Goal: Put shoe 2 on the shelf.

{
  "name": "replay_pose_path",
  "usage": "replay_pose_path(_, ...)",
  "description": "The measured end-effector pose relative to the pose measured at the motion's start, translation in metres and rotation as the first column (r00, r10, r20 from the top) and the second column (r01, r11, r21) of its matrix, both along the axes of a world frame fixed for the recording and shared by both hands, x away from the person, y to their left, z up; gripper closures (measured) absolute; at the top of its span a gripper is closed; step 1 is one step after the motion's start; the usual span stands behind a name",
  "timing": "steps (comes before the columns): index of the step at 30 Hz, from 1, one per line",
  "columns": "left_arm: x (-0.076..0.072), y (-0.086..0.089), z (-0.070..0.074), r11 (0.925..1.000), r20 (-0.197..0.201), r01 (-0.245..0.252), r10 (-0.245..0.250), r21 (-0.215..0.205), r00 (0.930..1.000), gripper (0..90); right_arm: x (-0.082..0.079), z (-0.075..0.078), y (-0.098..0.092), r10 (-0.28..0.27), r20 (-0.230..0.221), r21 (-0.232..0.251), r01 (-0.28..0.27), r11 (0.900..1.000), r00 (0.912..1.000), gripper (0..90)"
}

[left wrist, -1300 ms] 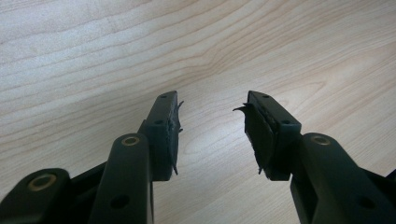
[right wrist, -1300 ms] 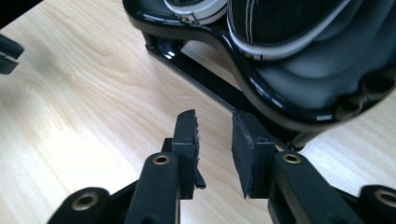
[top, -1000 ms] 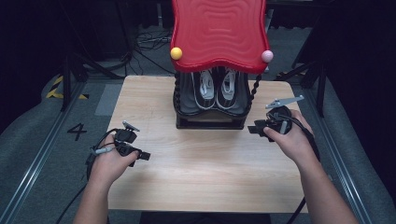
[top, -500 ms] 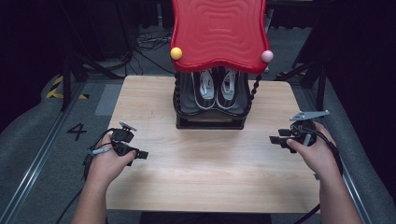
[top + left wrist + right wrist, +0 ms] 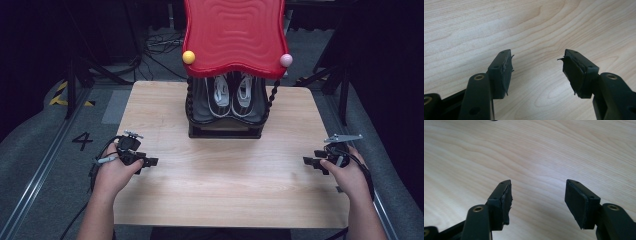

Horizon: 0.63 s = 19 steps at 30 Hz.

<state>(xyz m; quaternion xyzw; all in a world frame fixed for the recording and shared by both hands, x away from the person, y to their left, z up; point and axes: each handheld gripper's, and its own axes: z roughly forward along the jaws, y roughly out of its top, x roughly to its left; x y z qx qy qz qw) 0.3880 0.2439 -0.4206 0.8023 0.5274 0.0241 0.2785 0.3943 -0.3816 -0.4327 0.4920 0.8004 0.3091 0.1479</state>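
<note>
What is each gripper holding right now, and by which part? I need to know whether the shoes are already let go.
Nothing is held. The left gripper and right gripper have just been opening, bare table between their jaws; the shoes sit in the rack.

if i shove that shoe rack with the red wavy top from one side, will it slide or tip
The shoe rack looks top-heavy: its red top is wider than the dark base, so a high push could well tip it. A low push would more likely slide it over the smooth wooden table. The pair of shoes on its slanted shelf might shift.
</note>
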Motion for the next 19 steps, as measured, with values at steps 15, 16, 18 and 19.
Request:
replay_pose_path(15, 0.013, 0.004, -0.021, 1.0, 0.067, 0.001, -0.001, -0.001, 0.9978, 41.5, 0.002, -0.039, -0.017, -0.041, 0.012, -0.003, 0.041, 0.999, 0.9991, 38.9)
replay_pose_path(16, 0.013, 0.004, -0.021, 1.0, 0.069, 0.0, 0.0, -0.003, 0.9976, 41.5, 0.003, -0.039, -0.017, -0.037, 0.016, -0.005, 0.037, 0.999, 0.9992, 38.7)
replay_pose_path(18, 0.013, 0.004, -0.021, 1.0, 0.07, 0.0, 0.0, -0.004, 0.9975, 41.1, 0.003, -0.04, -0.015, -0.031, 0.019, -0.002, 0.031, 1.0, 0.9993, 38.5)
replay_pose_path(19, 0.013, 0.004, -0.021, 1.0, 0.071, 0.001, 0.0, -0.009, 0.9974, 40.9, 0.003, -0.039, -0.014, -0.03, 0.026, -0.002, 0.03, 1.0, 0.9992, 38.5)
